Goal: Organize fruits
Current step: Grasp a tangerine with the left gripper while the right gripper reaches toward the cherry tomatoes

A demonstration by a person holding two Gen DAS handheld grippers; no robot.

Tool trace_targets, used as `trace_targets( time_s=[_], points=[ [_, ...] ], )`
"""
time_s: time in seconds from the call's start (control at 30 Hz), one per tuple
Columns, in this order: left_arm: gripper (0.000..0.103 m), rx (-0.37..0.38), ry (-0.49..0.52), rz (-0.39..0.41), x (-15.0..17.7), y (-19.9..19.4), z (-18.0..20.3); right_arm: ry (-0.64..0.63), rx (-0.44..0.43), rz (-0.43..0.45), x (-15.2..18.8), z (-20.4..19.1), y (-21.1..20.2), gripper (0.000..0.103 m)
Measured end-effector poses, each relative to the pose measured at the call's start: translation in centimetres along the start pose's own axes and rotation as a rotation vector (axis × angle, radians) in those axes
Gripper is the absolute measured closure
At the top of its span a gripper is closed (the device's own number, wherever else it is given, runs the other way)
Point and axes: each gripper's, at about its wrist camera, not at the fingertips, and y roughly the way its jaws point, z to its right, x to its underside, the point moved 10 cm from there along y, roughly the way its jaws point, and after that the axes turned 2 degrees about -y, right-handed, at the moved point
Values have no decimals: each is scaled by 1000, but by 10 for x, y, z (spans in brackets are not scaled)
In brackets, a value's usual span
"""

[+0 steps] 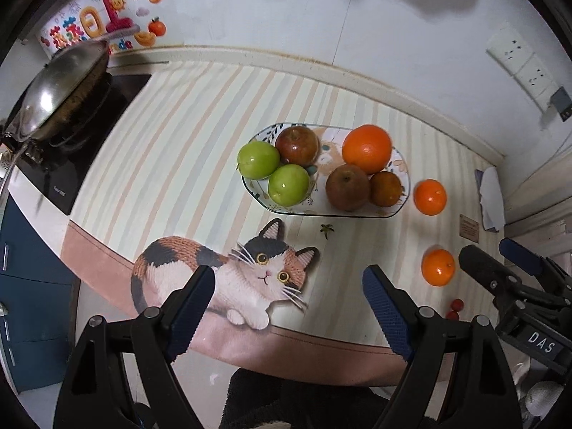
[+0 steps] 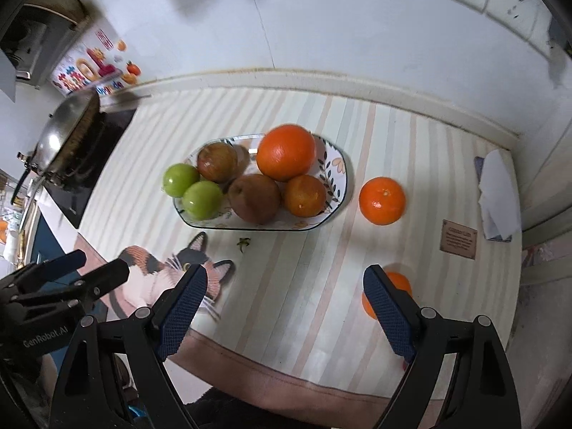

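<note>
Striped countertop mat (image 2: 286, 286): my right gripper (image 2: 286, 307), fingers apart, is nearer the small loose orange tangerine (image 2: 397, 280) at its right fingertip; left gripper (image 1: 289, 307) gapes empty.

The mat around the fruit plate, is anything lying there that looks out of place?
Yes. Two tangerines sit loose on the striped mat right of the plate, a green leafy stem scrap lies just in front of it, and small red fruits lie near the mat's front edge.
</note>
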Motion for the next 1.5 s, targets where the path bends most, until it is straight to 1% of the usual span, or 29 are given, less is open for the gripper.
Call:
trace_targets(
  time_s=[0.2,0.47,0.63,0.7,0.83,0.9,1.0,1.17,1.2,1.27,1.4,1.5],
  points=[
    [19,3,11,49,8,-31,5,-7,-8,49,7,-5,-37,12],
    [19,8,15,62,19,-45,10,-16,-28,81,16,-11,-64,12],
    [19,21,12,71,17,-44,16,10,-62,93,17,-8,-71,12],
    [18,23,17,67,15,-38,21,50,-73,94,16,3,-69,8],
    [9,10,38,50,12,-14,35,130,-77,83,17,36,-57,7],
    [9,4,62,18,13,7,47,186,-68,59,19,62,-42,7],
    [9,24,98,-42,16,40,76,255,-69,19,24,96,-15,7],
    [9,93,169,-178,30,95,139,365,-76,-41,36,146,27,8],
    [9,104,183,-199,32,104,151,394,-82,-49,40,157,36,9],
    [9,121,217,-236,37,124,176,424,-77,-65,44,171,47,15],
    [9,160,273,-314,48,159,220,474,-43,-79,52,205,67,17],
    [9,187,312,-367,57,179,244,508,-26,-90,57,222,76,18]
  ],
)
